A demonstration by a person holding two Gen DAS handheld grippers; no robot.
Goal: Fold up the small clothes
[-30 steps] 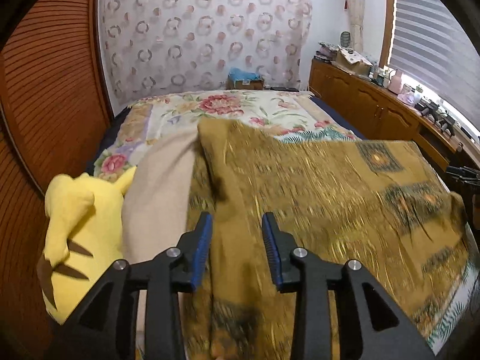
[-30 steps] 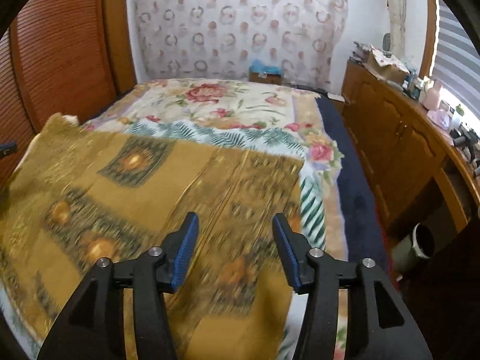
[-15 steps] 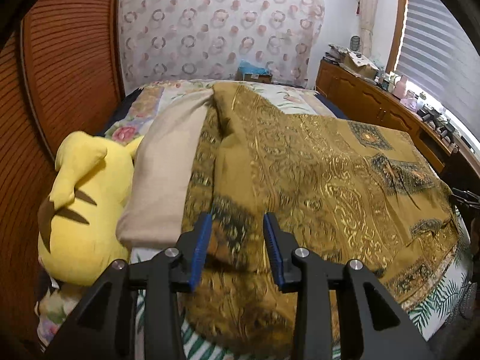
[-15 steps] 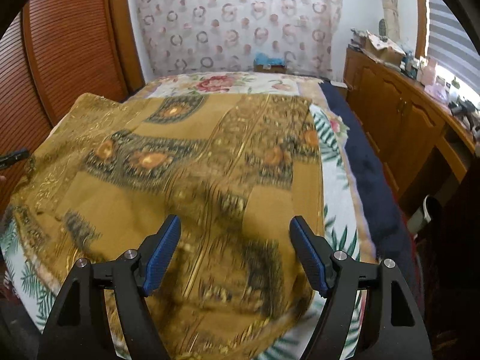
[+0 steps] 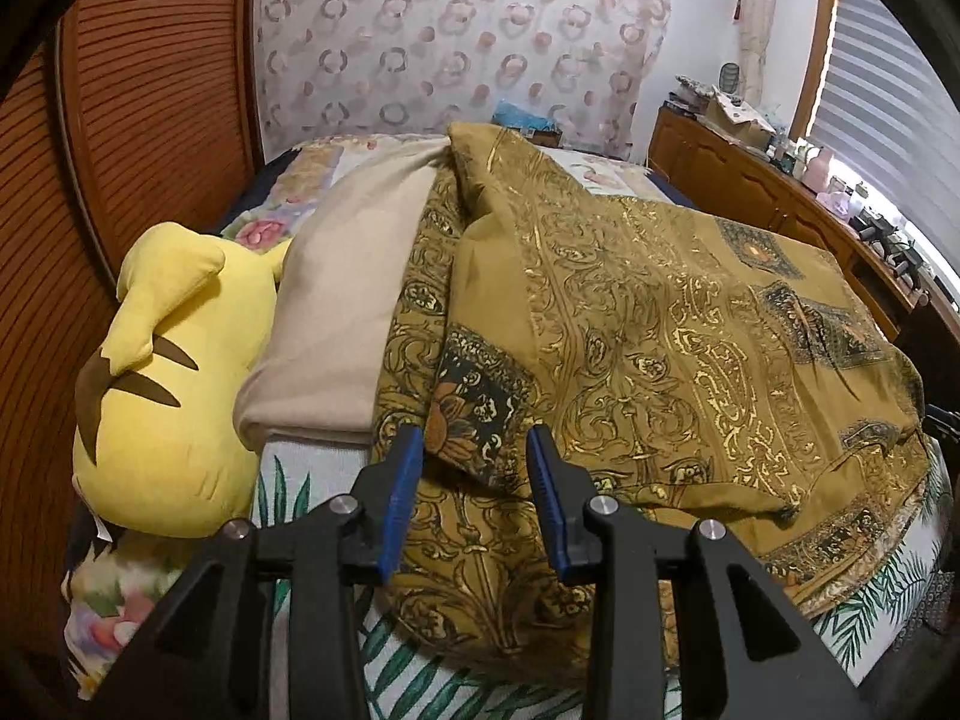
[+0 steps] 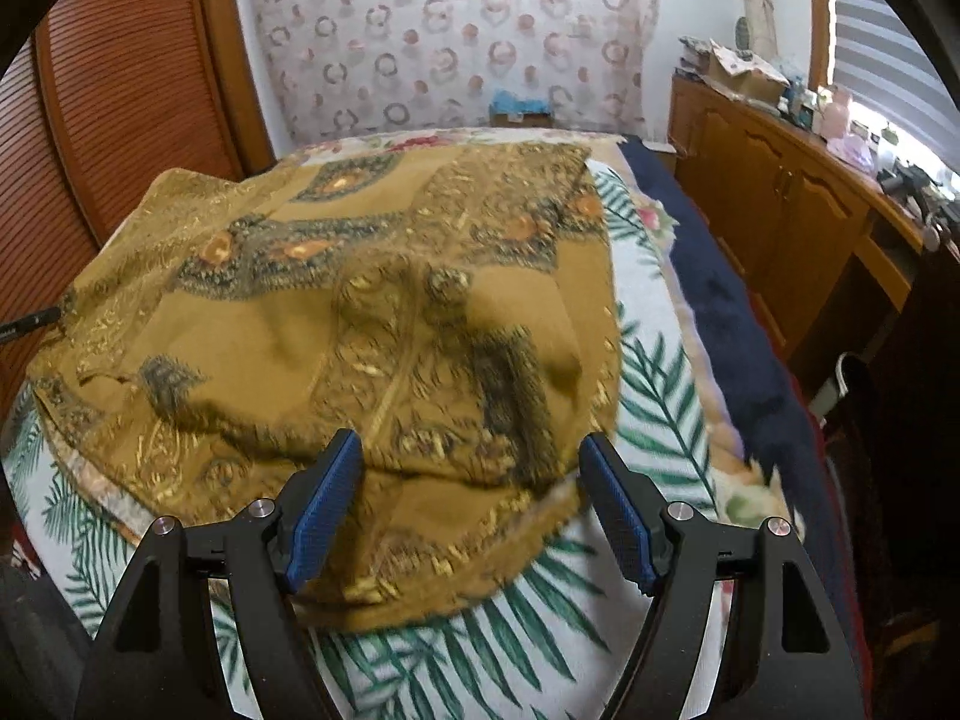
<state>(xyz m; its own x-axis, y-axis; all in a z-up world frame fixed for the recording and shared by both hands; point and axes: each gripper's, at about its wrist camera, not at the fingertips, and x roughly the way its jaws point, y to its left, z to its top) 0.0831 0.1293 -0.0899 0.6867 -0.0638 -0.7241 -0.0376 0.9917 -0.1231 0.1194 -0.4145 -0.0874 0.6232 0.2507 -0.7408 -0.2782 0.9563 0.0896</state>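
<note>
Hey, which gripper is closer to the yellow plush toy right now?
Left. The left gripper hovers over the gold cloth's folded corner, with the yellow plush toy just to its left. The right gripper is at the cloth's opposite end; the toy isn't in its view.

wall: circle-print curtain (image 5: pixel 456 42) | left: slatted wooden doors (image 5: pixel 150 90) | right: wooden cabinets (image 6: pixel 780 180), bright blinds (image 5: pixel 888 90)

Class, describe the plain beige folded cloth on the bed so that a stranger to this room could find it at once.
Start at the bed with the palm-leaf cover, on the side by the wooden slatted wall. There, the beige cloth lies between a yellow plush toy and the gold-patterned fabric, which overlaps its edge. It alone is plain and unpatterned.
</note>
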